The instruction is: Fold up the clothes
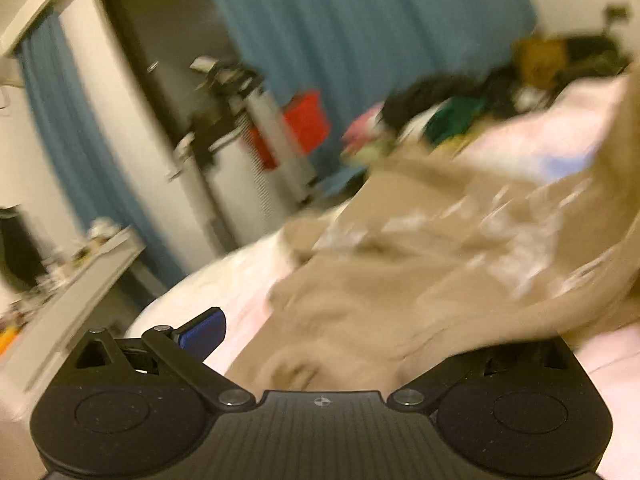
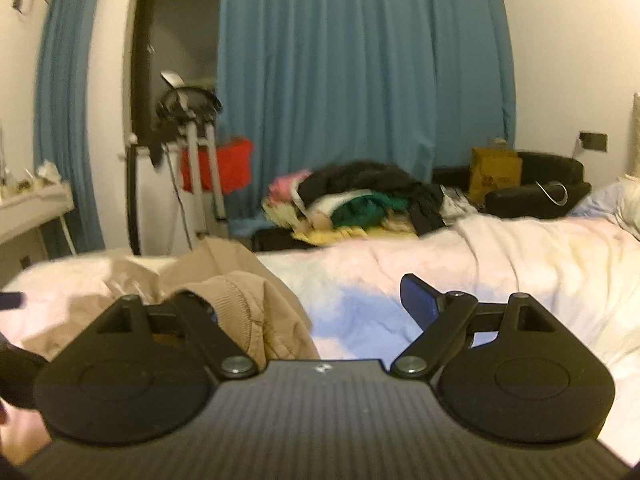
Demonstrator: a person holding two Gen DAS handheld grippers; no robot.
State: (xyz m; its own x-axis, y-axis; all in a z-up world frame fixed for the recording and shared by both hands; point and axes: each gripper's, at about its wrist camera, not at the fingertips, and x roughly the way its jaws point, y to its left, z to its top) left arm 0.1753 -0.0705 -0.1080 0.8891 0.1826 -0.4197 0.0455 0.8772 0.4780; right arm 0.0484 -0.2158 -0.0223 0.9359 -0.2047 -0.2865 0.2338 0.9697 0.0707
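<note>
Garment [image 1: 420, 264]: tan, with a pale print, lying rumpled on the bed [image 2: 480, 248], which has a pink and white cover with a blue patch. Left wrist view is badly motion-blurred, so detail is poor. Cloth spreads from just in front of the left gripper [image 1: 320, 344] out to the far right, one part rising at the right edge of that view; no clean fold line visible. Left gripper: jaws spread wide, one blue pad [image 1: 202, 332] clear at the left, the other side buried under cloth; whether that finger grips anything, cannot tell. Right gripper [image 2: 312, 308]: also spread; right pad [image 2: 418, 300] bare over the cover, left finger hidden behind a ribbed tan edge bunched against it. Nothing pinched that I can see. Pile [image 2: 360, 196] of mixed clothes sits at the far side of the bed, unsorted, before the blue curtain [image 2: 360, 60]. Judgement: early stage. Garment not flattened, no fold made; spreading, folding and the whole pile remain.
</note>
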